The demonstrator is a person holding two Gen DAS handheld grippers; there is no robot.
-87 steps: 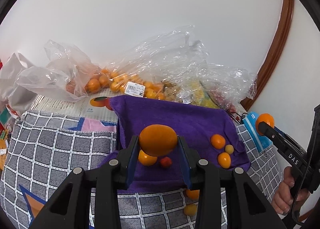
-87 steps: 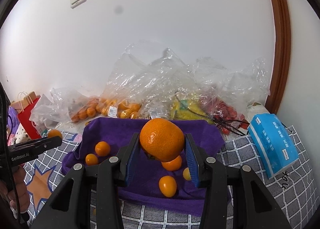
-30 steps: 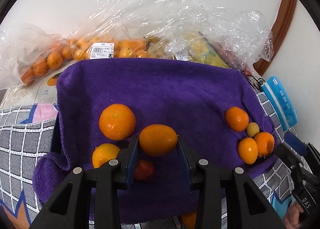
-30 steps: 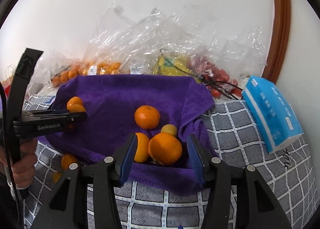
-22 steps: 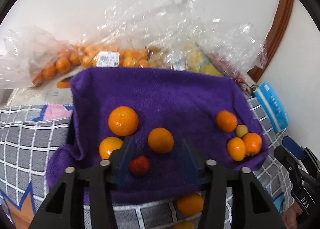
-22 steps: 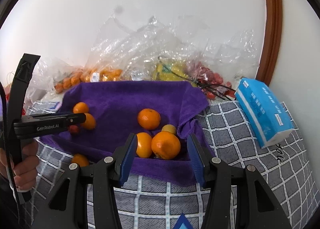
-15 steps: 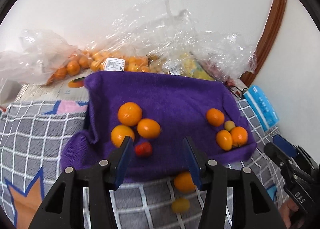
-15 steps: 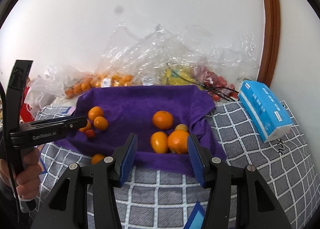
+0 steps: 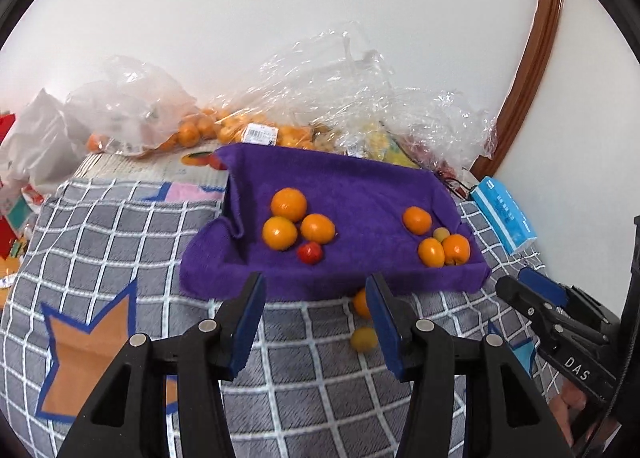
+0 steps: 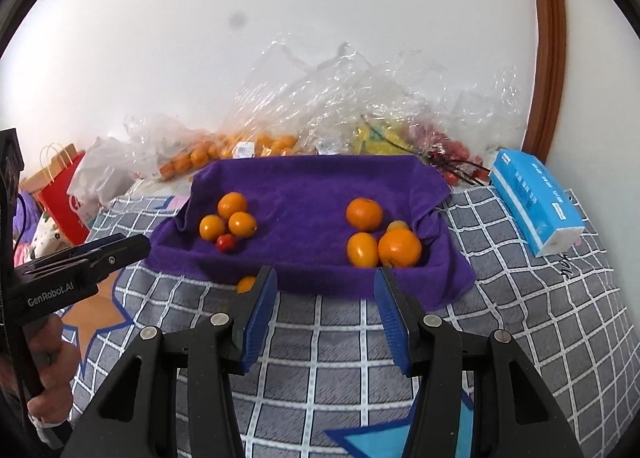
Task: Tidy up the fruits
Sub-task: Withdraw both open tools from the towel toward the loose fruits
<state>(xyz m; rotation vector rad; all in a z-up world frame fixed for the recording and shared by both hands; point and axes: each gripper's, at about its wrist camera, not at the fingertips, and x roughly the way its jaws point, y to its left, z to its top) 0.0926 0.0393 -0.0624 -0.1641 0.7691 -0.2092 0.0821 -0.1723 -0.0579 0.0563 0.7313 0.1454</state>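
Your left hand-held gripper (image 9: 316, 312): jaws spread, nothing between, just opened wider. Your right hand-held gripper (image 10: 326, 312): jaws spread, nothing between. Both over grey checked blanket (image 10: 520, 298), short of purple towel (image 10: 304, 193). On towel: three round oranges (image 9: 289, 204) plus small red fruit (image 9: 309, 252) left; second orange cluster (image 10: 399, 247) right. Two loose fruits (image 9: 363, 339) on blanket by towel's near edge.

Two fruit clusters (image 9: 298, 227) (image 9: 438, 242) on towel (image 9: 360, 185); bags (image 9: 320, 97) behind; loose fruit (image 9: 363, 338) in front.
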